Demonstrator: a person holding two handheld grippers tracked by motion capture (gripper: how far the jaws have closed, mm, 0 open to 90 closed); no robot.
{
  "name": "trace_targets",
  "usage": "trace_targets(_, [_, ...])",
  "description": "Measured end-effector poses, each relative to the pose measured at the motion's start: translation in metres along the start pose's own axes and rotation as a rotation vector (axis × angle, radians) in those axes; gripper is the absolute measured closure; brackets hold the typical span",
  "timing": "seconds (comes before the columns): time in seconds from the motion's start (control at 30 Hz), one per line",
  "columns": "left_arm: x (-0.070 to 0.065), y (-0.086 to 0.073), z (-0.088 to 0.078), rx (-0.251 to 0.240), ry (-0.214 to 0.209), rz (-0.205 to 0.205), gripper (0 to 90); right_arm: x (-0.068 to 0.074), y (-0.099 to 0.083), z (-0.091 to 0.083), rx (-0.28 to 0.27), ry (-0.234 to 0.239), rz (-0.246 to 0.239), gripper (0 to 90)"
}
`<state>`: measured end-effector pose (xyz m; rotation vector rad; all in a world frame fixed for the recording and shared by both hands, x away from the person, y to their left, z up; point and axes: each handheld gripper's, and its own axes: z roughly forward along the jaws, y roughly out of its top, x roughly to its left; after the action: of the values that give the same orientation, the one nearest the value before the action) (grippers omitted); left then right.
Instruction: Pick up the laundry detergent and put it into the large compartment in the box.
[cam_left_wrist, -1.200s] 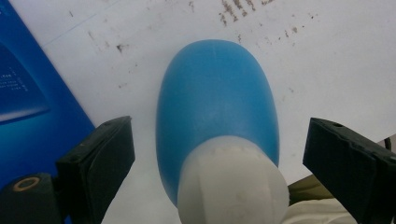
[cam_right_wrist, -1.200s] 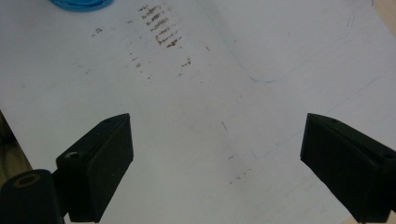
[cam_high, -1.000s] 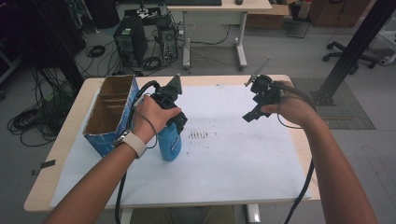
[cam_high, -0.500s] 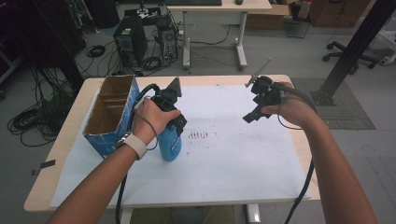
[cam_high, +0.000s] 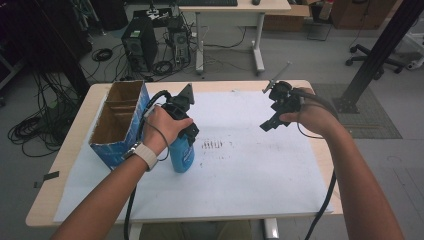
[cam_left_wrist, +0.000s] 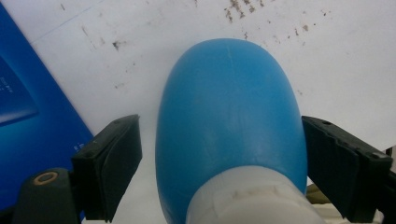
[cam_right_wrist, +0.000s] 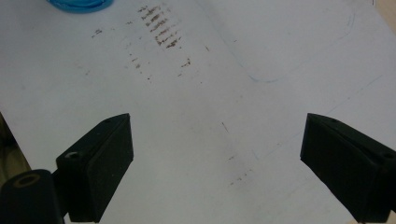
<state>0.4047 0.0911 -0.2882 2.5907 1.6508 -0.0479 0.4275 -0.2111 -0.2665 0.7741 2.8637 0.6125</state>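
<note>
Blue bottle (cam_high: 182, 155) stands upright on the white sheet (cam_high: 240, 185) that covers most of the tabletop, just to the right of the open cardboard box (cam_high: 119, 125) with blue outer walls, near it but with a narrow strip of sheet between them. Its white neck points up into the left gripper (cam_high: 184, 131), which comes down on it from above. In the left gripper view the bottle's rounded blue body (cam_left_wrist: 229, 121) fills the gap between the two black jaws; the right jaw lies against or almost against its side, while a sliver of sheet shows between the left jaw and the bottle. The jaws have just been closing around it, and a firm clamp does not yet show.

To the bottle's right lies a patch of small brown marks (cam_high: 212, 145), and beyond that a broad bare stretch of sheet reaching to the near and right table edges (cam_high: 330, 175). The box blocks the left side. The right gripper (cam_high: 274, 120) hangs above the sheet's far right part, well apart from the bottle, its jaws spread wide with nothing between them.
</note>
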Motion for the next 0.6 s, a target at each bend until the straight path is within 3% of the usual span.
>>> trace_targets(0.37, [-0.0007,0.0002,0.0016,-0.001,0.003,0.002,20.7,0.0,-0.0006,-0.0007,0.001,-0.003,0.0,9.6])
trace_targets(0.6, [0.0011,-0.001,0.0023,-0.008,-0.002,0.0,29.5,0.0004,-0.0005,-0.0009,-0.002,-0.002,0.0,9.7])
